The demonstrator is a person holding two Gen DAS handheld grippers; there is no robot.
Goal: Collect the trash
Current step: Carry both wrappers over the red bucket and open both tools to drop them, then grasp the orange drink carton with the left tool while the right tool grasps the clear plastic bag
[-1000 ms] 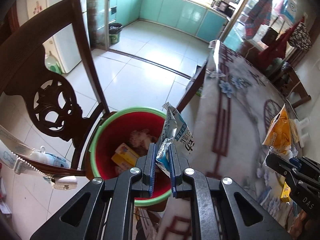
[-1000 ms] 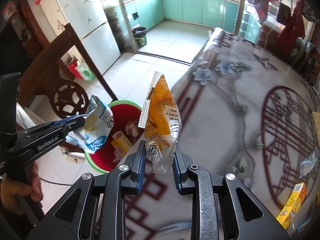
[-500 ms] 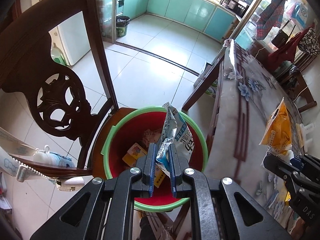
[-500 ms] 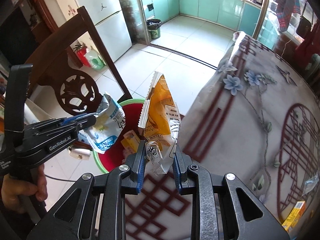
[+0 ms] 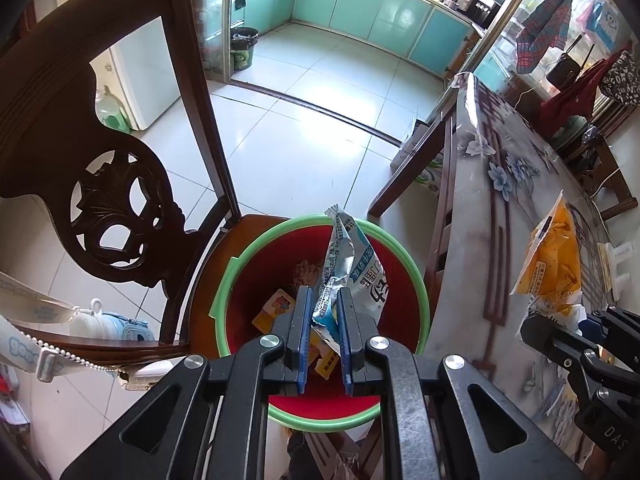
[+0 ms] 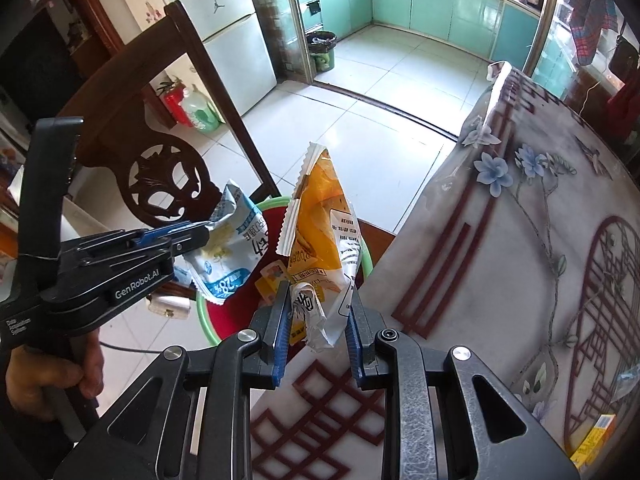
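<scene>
A red bin with a green rim (image 5: 224, 300) stands on a dark wooden chair seat beside the table; yellow cartons (image 5: 270, 314) and other scraps lie inside. My left gripper (image 5: 323, 304) is shut on a blue-and-white wrapper (image 5: 362, 272), held right over the bin's mouth. My right gripper (image 6: 318, 304) is shut on a crumpled orange snack bag (image 6: 324, 216), which hangs at the table's edge beside the bin (image 6: 204, 312). From the right wrist, the left gripper (image 6: 192, 236) with its wrapper (image 6: 236, 248) shows over the bin. The orange bag (image 5: 554, 256) and right gripper (image 5: 536, 330) show from the left wrist.
A carved chair back (image 5: 116, 200) rises left of the bin. The table under a flowered plastic cloth (image 6: 520, 240) fills the right; a yellow carton (image 6: 592, 440) lies near its lower right. Beyond is a tiled floor (image 5: 300, 120), a fridge (image 6: 228, 32) and a dark kitchen bin (image 6: 322, 50).
Both grippers have shifted from the table toward the bin. The blue-and-white wrapper now hangs over the bin's middle, and the orange bag has come to the table's edge.
</scene>
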